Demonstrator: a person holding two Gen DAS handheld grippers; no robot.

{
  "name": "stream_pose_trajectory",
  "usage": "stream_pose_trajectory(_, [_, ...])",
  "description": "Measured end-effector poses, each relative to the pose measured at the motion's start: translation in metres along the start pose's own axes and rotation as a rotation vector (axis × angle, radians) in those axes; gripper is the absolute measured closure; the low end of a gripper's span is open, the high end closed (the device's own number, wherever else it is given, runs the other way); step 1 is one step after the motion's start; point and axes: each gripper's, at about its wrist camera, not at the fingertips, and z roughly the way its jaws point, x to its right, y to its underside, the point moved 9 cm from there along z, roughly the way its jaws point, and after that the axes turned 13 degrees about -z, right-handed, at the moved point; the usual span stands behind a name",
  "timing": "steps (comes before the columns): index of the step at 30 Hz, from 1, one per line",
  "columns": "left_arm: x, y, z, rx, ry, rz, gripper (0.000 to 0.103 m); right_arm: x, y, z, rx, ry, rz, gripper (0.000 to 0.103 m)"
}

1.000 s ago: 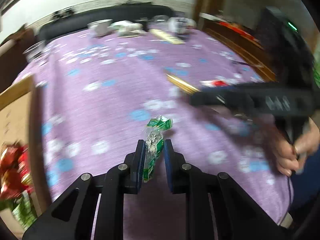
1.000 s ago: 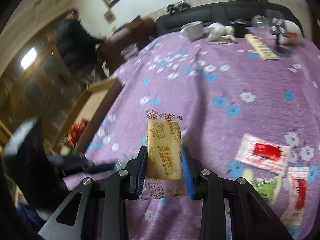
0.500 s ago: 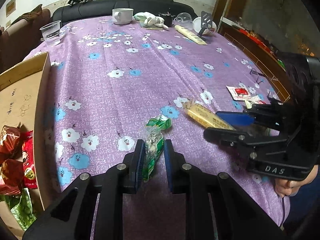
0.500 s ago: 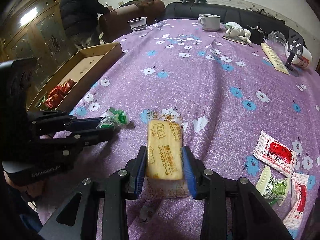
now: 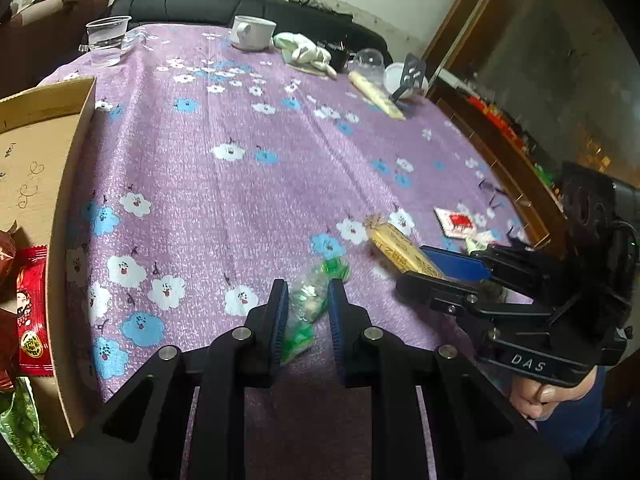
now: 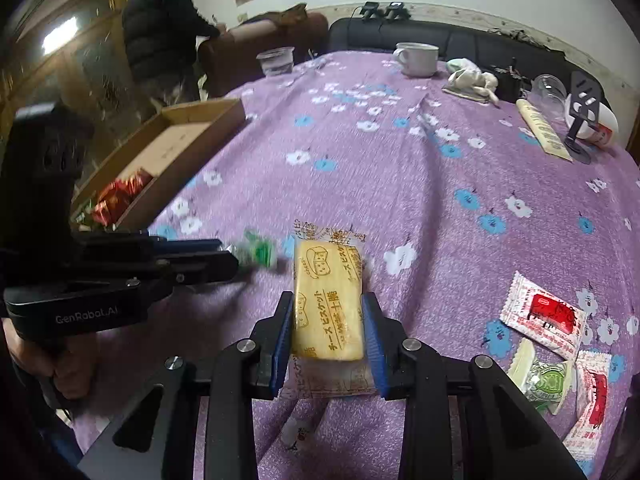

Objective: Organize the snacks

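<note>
My left gripper (image 5: 306,300) is shut on a green and clear candy packet (image 5: 310,306), held above the purple flowered tablecloth. It also shows in the right wrist view (image 6: 256,254). My right gripper (image 6: 326,312) is shut on a yellow cheese biscuit packet (image 6: 326,304), which also shows in the left wrist view (image 5: 402,254). A cardboard box (image 5: 70,168) at the left holds red (image 5: 30,312) and green snack packets (image 5: 20,428). The box also shows in the right wrist view (image 6: 188,148).
Loose red-and-white packets (image 6: 544,316) and a green one (image 6: 546,380) lie at the right. At the far edge stand a plastic cup (image 5: 106,42), a white mug (image 5: 252,32), a cloth (image 5: 306,50) and a phone stand (image 5: 410,80). A person (image 6: 160,36) stands beyond the table.
Both grippers keep hold of their packets. The views have steadied from a blurred swing. The left gripper has turned so the box's far wall and the plastic cup come closer into view.
</note>
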Motion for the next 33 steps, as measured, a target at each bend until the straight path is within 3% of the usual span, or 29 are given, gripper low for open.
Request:
stream_pose_trajectory(7, [0.004,0.0,0.0,0.003,-0.007,0.024,0.087,0.002,0.001,0.002,-0.005,-0.005,0.017,0.069])
stream_pose_trajectory(18, [0.012,0.009,0.011,-0.024,-0.126,0.129,0.087,0.005,0.0,-0.001,0.006,-0.004,0.031,0.069])
stream_pose_trajectory(33, [0.007,0.003,-0.002,0.019,-0.085,0.06,0.086,0.013,-0.002,-0.01,0.036,-0.002,0.081,0.069])
